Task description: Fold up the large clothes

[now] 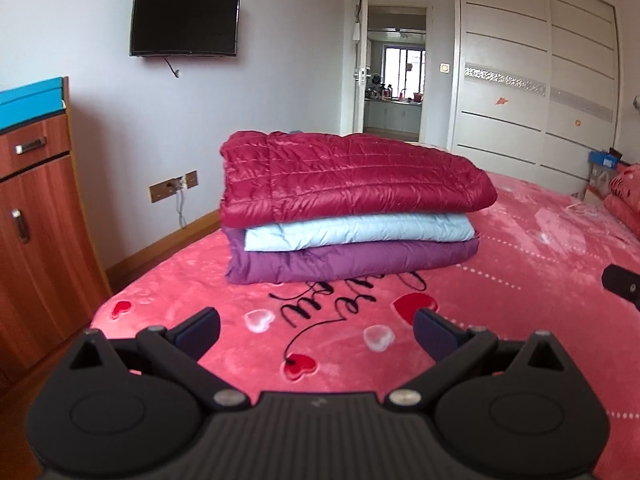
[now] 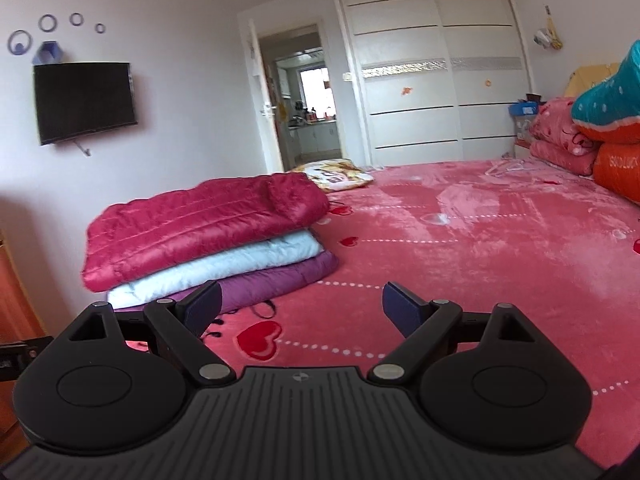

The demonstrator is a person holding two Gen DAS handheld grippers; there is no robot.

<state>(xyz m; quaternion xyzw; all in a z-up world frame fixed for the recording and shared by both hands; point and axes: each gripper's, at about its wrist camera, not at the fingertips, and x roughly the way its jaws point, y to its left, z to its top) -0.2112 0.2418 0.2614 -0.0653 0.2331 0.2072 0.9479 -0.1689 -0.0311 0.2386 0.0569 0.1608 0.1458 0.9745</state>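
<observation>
I see three folded jackets stacked at the bed's [image 1: 520, 280] foot: red [image 1: 344, 176] on top, pale blue [image 1: 360, 232] between, purple [image 1: 352, 260] beneath. My left gripper [image 1: 316, 330] and right gripper [image 2: 302, 306] both hang empty, jaws spread. Folding looks finished; I spot nothing unfolded left.

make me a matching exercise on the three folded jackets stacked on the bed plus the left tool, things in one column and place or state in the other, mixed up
Things:
1. red jacket
2. light blue jacket
3. purple jacket
4. left tool

Place or state:
A. bottom of the stack, on the pink blanket
B. open and holding nothing
C. top of the stack
D. middle of the stack

Pairs: 1-C, 2-D, 3-A, 4-B
</observation>
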